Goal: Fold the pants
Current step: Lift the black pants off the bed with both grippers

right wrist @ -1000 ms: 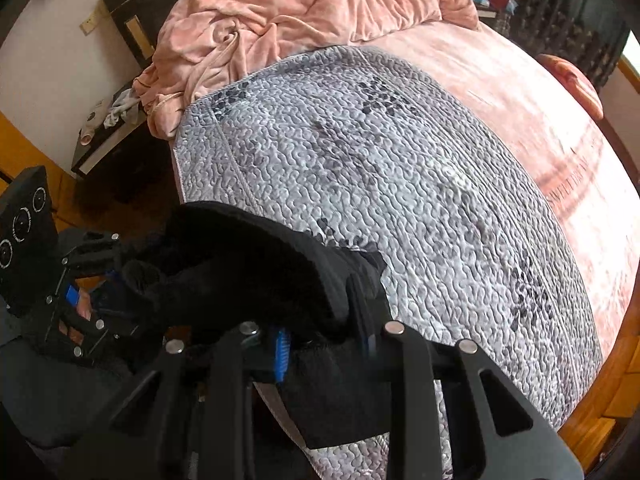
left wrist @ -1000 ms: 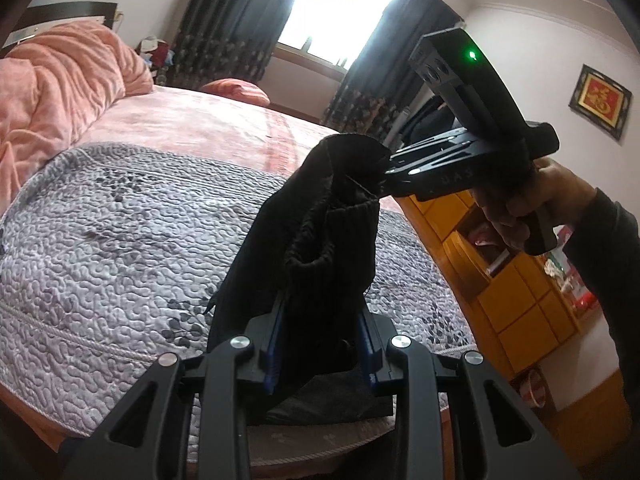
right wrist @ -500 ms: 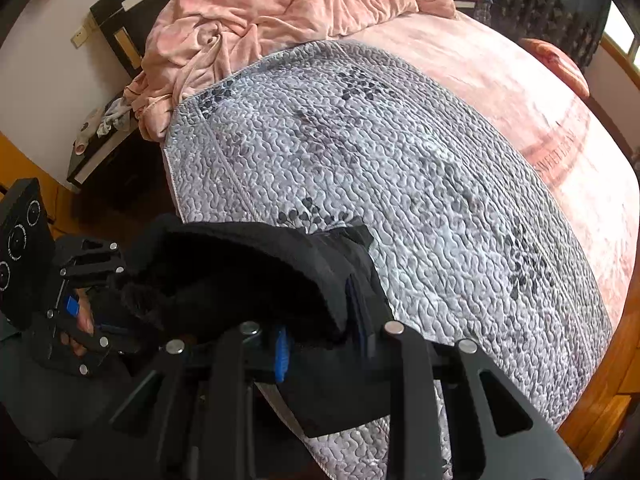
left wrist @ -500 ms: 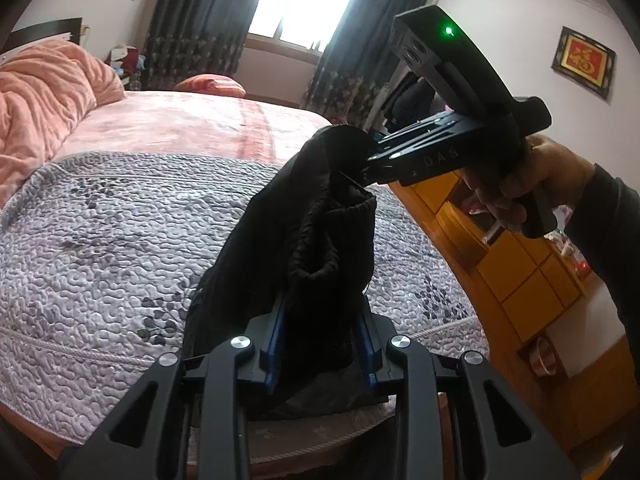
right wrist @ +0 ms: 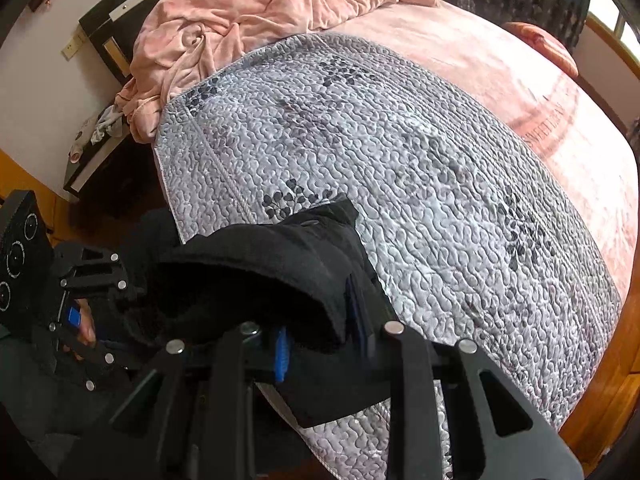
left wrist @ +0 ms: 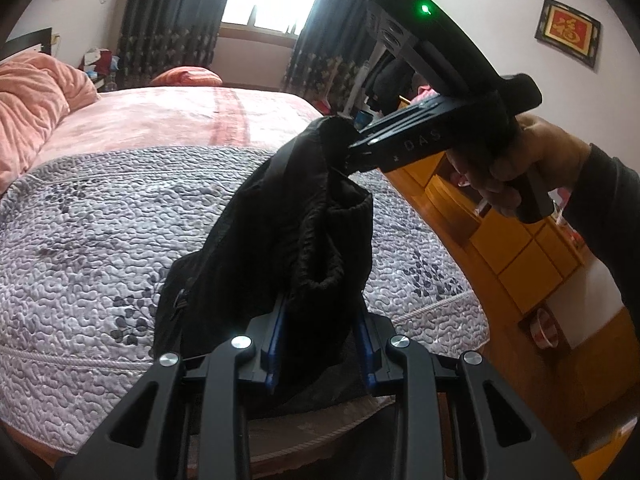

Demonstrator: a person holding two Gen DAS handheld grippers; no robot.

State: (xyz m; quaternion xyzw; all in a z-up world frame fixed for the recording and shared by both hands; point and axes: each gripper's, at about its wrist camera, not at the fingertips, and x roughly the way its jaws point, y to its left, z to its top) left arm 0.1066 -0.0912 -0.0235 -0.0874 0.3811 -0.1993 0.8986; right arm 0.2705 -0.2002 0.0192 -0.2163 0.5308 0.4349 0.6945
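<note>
The black pants [left wrist: 304, 216] hang bunched in the air between my two grippers, over the near edge of the bed. In the left wrist view my left gripper [left wrist: 320, 312] is shut on a thick fold of them, blue pads pressing on both sides. Higher up, my right gripper [left wrist: 347, 153] pinches the ribbed waistband, held by a hand [left wrist: 520, 164]. From the right wrist view the right gripper [right wrist: 320, 334] is shut on the pants [right wrist: 260, 280], and the left gripper [right wrist: 132, 292] grips their far-left end. The legs hang down out of sight.
A grey quilted cover [right wrist: 420, 168] spreads over the near part of the bed, with pink sheet beyond. A crumpled pink blanket [right wrist: 260, 12] lies by the headboard. A nightstand [right wrist: 100, 152] stands on the left, yellow wooden cabinets [left wrist: 520, 256] on the right.
Both grippers have carried the pants sideways along the bed's edge and a little lower. Both grips are unchanged, and the cloth hangs as before.
</note>
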